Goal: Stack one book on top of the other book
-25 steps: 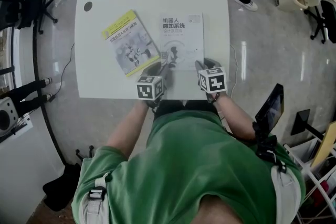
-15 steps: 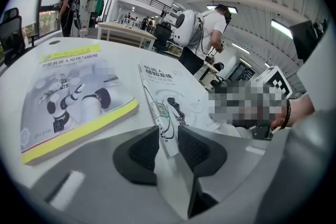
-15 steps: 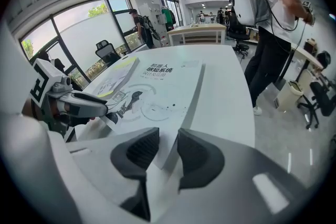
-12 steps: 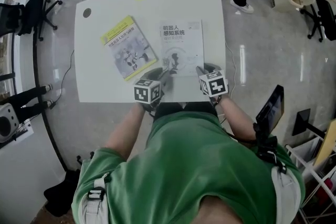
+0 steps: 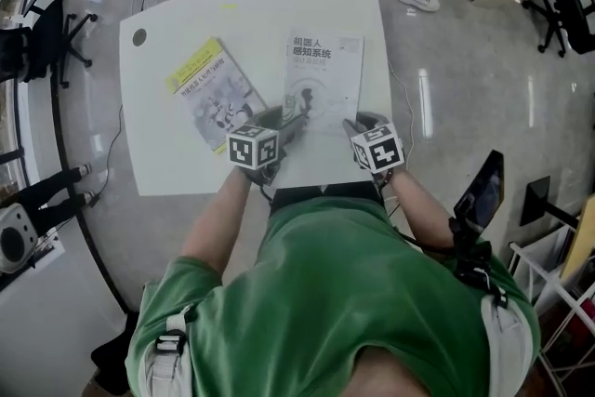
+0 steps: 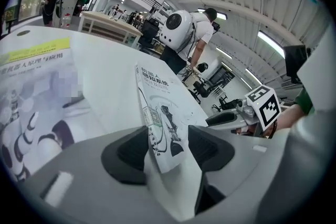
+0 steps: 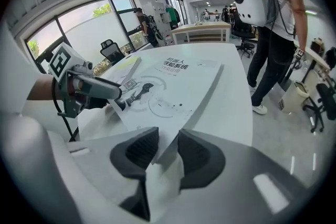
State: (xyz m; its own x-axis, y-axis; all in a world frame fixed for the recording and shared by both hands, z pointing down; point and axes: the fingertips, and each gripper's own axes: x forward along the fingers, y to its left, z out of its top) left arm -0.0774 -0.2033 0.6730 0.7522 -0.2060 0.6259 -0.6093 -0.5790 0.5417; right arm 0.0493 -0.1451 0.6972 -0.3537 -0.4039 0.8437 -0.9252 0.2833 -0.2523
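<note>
A white book [image 5: 322, 79] lies on the right half of the white table [image 5: 186, 14], and a yellow-and-grey book [image 5: 208, 99] lies tilted to its left. My right gripper [image 5: 354, 122] is shut on the white book's [image 7: 173, 86] near right corner, which is raised a little. My left gripper [image 5: 279, 120] is at the near left corner. In the left gripper view the jaws [image 6: 168, 148] have just been opening. The book's corner [image 6: 157, 113] stands between the pads with a gap on each side. The yellow book [image 6: 37, 86] lies flat to the left.
A dark round hole [image 5: 139, 37] marks the table's far left corner. A person with a white backpack [image 7: 260, 2] stands beyond the far right side. Office chairs [image 5: 42, 42] stand left of the table, and a black screen on a stand [image 5: 479, 191] is at my right.
My left gripper has shifted a little to the left along the near edge and its jaws have spread off the white book's corner. The right gripper keeps its hold in place.
</note>
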